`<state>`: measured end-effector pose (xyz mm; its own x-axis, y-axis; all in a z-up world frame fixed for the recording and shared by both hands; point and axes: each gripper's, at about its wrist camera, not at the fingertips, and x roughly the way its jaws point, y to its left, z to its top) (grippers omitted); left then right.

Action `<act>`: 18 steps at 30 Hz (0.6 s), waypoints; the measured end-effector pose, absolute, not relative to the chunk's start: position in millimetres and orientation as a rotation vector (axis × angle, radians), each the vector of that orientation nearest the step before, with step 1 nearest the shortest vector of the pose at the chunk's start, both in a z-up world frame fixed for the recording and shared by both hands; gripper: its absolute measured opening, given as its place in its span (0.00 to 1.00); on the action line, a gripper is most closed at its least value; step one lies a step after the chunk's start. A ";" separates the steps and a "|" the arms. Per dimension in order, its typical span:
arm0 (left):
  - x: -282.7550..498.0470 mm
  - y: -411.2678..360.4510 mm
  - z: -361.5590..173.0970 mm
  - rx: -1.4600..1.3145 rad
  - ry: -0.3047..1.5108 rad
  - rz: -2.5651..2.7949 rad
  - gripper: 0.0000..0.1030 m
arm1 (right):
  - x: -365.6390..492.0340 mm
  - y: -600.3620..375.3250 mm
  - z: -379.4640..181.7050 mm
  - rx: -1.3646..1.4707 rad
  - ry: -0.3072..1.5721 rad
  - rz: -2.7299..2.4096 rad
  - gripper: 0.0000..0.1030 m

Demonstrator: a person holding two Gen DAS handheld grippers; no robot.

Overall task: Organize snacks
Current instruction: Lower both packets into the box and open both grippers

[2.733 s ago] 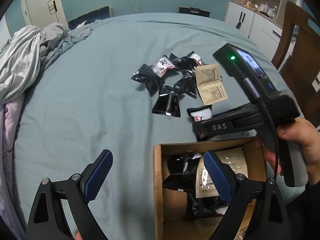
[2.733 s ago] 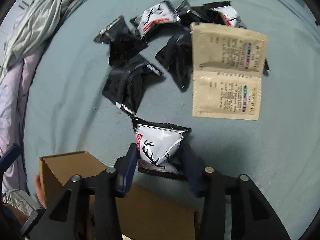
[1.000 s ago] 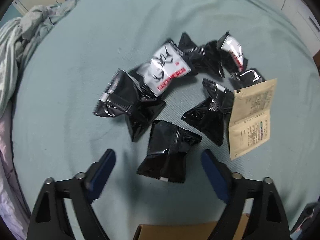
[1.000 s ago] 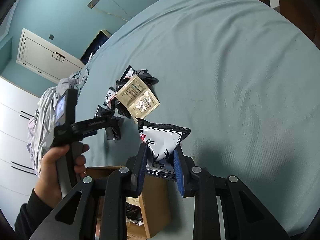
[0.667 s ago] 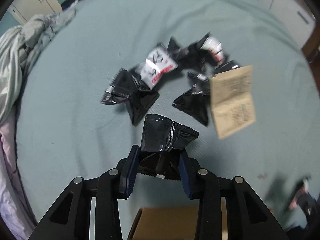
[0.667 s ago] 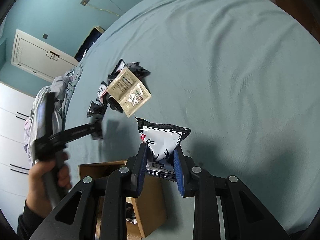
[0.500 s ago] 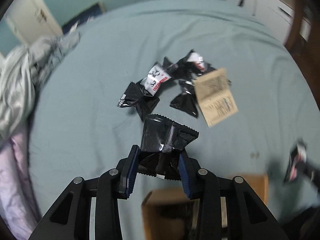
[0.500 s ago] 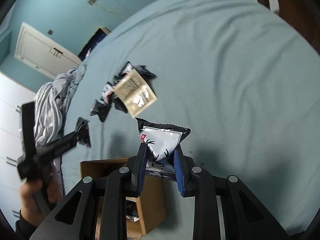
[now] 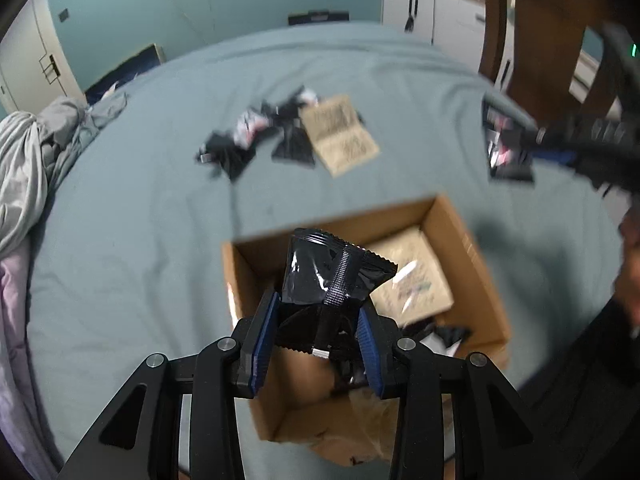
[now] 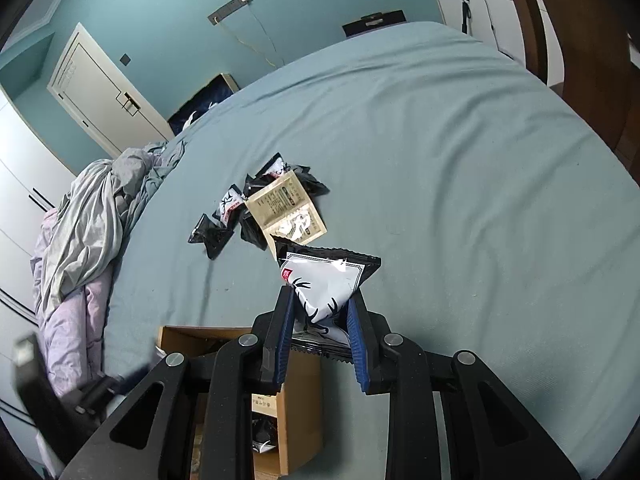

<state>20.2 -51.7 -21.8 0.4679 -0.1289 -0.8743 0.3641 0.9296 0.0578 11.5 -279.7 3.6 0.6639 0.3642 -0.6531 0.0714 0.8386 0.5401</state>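
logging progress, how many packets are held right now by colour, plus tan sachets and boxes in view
black packet, in left gripper: 1
white packet, in right gripper: 1
tan sachets: 2
cardboard box: 1
total: 5
loose pile left out, too overlapped to count

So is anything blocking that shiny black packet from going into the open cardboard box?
Nothing visible does. The left gripper holds the shiny black packet right over the open cardboard box, which has no lid. Packets already inside leave room.
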 end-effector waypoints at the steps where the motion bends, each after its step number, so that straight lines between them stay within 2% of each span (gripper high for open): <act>1: 20.1 -54.0 -24.7 0.268 1.045 -0.304 0.38 | 9.9 -277.5 3.3 0.564 0.841 0.180 0.23; 3: 20.1 -57.4 -24.4 0.303 1.030 -0.294 0.53 | 7.0 -272.6 4.4 0.545 0.840 0.190 0.23; 5: 19.5 -57.0 -14.1 0.320 0.975 -0.257 0.82 | 2.8 -267.4 7.9 0.512 0.824 0.204 0.23; 6: 18.3 -53.5 -8.8 0.311 0.945 -0.253 0.85 | 1.4 -264.4 8.9 0.497 0.819 0.214 0.23; 18: 34.9 -1.9 11.7 0.200 0.859 0.003 0.86 | 2.4 -217.8 8.9 0.320 0.862 0.449 0.23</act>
